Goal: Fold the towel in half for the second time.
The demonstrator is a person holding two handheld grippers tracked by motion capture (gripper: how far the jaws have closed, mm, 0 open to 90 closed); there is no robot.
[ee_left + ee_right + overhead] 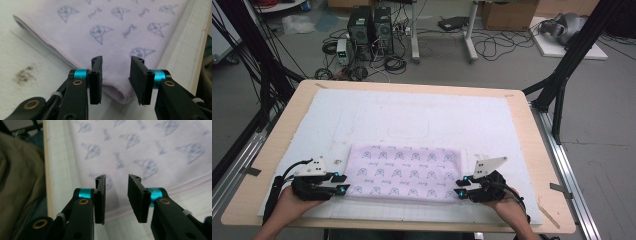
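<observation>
Folding step in hand, by the look of it: a lavender printed towel (404,172) lay already folded into a flat rectangle on the white mat (422,120) covering the tabletop (532,150), toward the person's side and roughly centred. The left gripper (343,189) sat at the towel's near left corner and the right gripper (460,192) at its near right corner, both low over the mat. Fingers (96,77) on the left were apart, with the towel's rounded corner just under and between them but not pinched; fingers (136,197) on the right were likewise apart above the towel's hemmed edge, nothing clamped. Judged as the approach to a grasp for another fold. The next move likely called for both grippers to dip onto the corners, close on all layers together, then lift and carry the near edge evenly so the fold stayed square. The high view gave the whole towel outline, both hands and the floor clutter beyond the table. The left gripper view showed the doubled, looped edge of the towel (120,32) and a dark smudge (25,73) on the mat. The right gripper view showed the stitched hem (190,182) and the person's clothing (20,175) beside the table edge.
</observation>
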